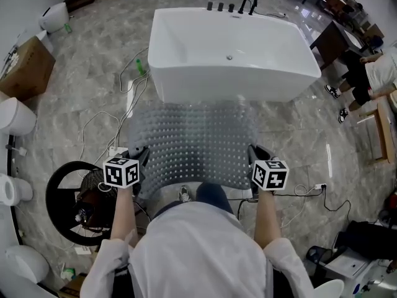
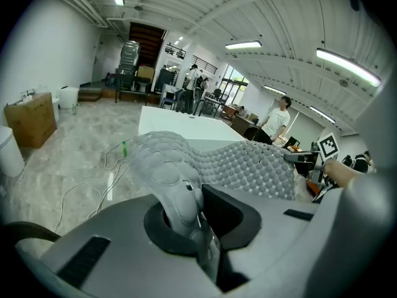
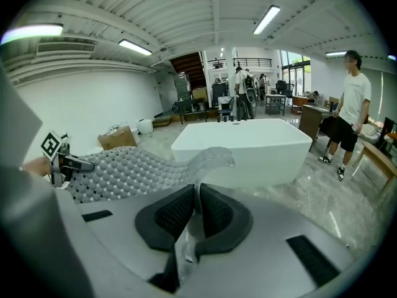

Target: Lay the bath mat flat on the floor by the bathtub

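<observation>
The bath mat is held off the floor by its two near corners, one in each claw. The left gripper is clamped shut on the left corner, w/ the soft material bunched and folded btwn the jaws. The right gripper is closed on the right corner, where a thin edge is pinched flat btwn the pads.

Key relation: from both claws the mat runs fwd and away, toward the bathtub. Its far edge is seen close to the tub's near wall in the head view; whether that edge touches the floor can't be told. The long axis appears to lie across, i.e. approx. parallel to the tub's near side, so no turning seems needed, only lowering. Neither hand is clearly nearer the tub; both corners are held about level w/ each other.

Looks: the mat is translucent grey, limp and rubbery, covered in rows of small round bumps and holes. It is spread wide btwn the grippers, w/ a sag in the middle and a curl at each pinched corner.
</observation>
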A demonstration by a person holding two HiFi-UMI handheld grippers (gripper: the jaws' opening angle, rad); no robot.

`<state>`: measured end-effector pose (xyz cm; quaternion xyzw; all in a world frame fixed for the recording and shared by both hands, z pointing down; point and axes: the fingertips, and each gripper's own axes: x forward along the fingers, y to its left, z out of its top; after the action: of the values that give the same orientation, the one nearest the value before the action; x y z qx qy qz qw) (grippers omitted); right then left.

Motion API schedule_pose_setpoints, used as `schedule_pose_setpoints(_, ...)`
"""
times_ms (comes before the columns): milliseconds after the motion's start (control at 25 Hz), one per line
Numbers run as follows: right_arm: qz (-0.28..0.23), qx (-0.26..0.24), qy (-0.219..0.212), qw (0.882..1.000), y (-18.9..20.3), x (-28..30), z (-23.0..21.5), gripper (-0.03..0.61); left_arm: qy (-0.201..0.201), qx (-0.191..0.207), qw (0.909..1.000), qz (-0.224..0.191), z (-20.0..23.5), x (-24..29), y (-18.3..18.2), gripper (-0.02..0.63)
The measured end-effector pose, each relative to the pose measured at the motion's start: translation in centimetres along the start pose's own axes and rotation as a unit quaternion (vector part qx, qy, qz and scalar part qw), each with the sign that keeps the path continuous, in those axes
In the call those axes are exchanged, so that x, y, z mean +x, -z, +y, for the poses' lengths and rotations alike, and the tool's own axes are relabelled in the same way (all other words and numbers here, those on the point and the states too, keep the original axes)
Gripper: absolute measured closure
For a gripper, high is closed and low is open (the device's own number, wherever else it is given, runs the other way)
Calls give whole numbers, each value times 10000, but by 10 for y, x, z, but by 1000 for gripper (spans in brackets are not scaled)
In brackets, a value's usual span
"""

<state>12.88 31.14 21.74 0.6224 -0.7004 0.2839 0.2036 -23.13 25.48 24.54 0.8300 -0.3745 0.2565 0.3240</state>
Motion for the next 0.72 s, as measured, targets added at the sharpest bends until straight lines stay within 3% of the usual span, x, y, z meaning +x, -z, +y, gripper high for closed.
schedule_pose_setpoints(720,124,32,-273,9995,-49,69,-36,537,-231,-268,9994,-50,19,53,-50,569)
